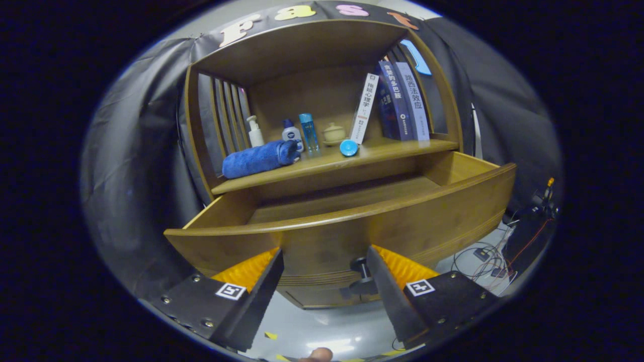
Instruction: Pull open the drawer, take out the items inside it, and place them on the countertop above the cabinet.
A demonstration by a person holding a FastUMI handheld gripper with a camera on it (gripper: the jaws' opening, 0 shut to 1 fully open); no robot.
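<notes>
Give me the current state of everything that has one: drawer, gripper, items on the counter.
drawer: pulled open, nothing visible inside.
gripper: open, fingers spread in front of the drawer front.
drawer knob: free, beside the right finger.
blue towel: rolled, lying on the countertop.
books: leaning.

Spread gripper (324, 274) before pulled-out drawer (352, 226)
</notes>
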